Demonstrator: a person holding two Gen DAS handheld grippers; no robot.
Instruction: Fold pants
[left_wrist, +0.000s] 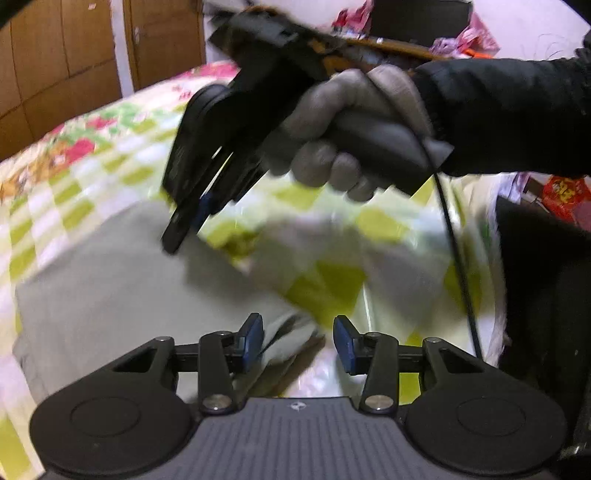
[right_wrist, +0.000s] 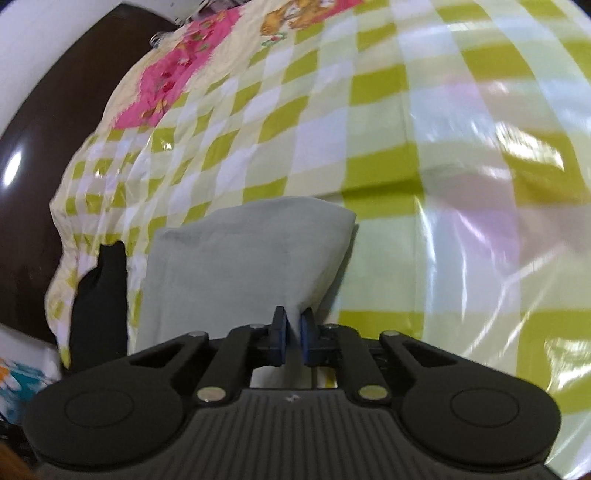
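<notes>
A: What did the right wrist view show at the right gripper (right_wrist: 292, 334)?

B: Its two blue pads were drawn almost together and clenched on a pinch of the grey pants (right_wrist: 243, 258). From the pinch the fabric ran forward as a folded slab and ended in a rounded fold edge lying on the checked bed cover (right_wrist: 369, 122). A dark object (right_wrist: 101, 295), not identifiable, stood just left of the fabric.

A: And the left gripper (left_wrist: 298, 339)?

B: In the left wrist view its jaws stood apart. A rumpled edge of the pants (left_wrist: 110, 280) lay in the gap, nearer the left pad. The pads did not press on it, so the gripper was released.

A: What did that view add that the other lacked?

B: It showed the right gripper (left_wrist: 192, 221) from outside, blurred, with its fingers pointing down and close together over the grey fabric. A gloved hand (left_wrist: 343, 125) in a dark sleeve (left_wrist: 509, 110) gripped its handle, and a black cable (left_wrist: 458, 266) hung from it. Whether the fingertips touched the fabric could not be told in that view. Wooden cabinet doors (left_wrist: 62, 59) stood behind the bed.

A: What was visible only from the right wrist?

B: The grip itself, the far fold edge, and a pink floral panel (right_wrist: 166, 77) of the cover beside dark floor (right_wrist: 37, 147).

A: Where did the pants lie overall?

B: Flat on the cover, partly folded, between the two grippers.
</notes>
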